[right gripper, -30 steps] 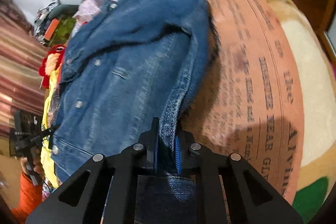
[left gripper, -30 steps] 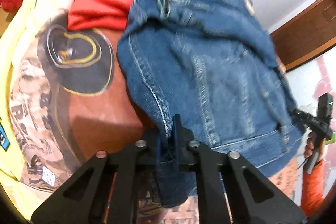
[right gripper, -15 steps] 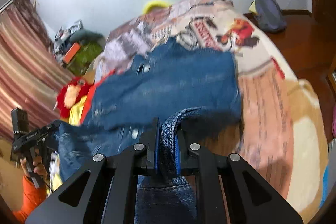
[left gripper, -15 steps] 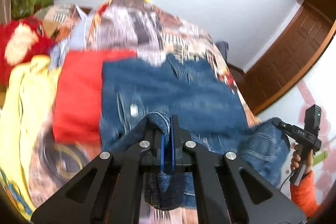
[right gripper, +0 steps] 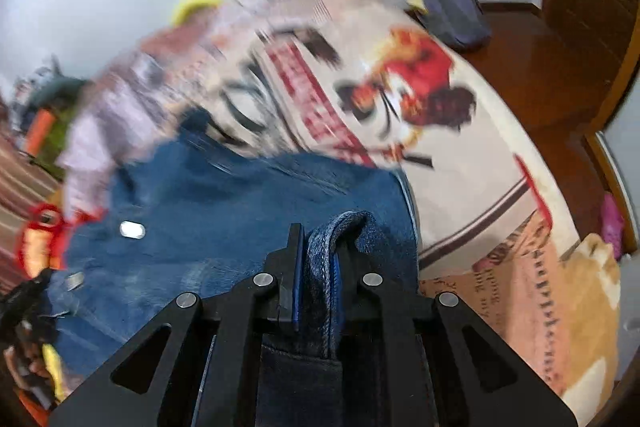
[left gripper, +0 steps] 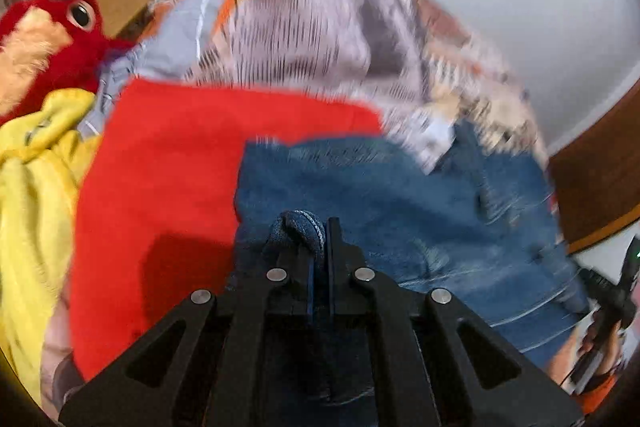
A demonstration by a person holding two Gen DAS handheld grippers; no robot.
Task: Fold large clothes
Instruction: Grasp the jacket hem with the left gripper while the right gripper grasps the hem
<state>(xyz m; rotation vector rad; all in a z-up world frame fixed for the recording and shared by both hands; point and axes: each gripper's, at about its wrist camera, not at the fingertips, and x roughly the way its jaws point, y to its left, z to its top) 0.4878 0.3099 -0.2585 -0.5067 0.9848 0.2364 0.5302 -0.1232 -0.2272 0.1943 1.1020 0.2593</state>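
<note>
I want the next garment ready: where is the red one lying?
In the left wrist view, the red garment lies left of the denim jacket, with the yellow cloth on its other side.

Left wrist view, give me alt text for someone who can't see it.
The left gripper is clamped on a bunched fold of a blue denim jacket spread over a printed bedspread. A folded red garment lies left of the denim, then a yellow garment and a red plush toy; the picture is motion-blurred.
</note>
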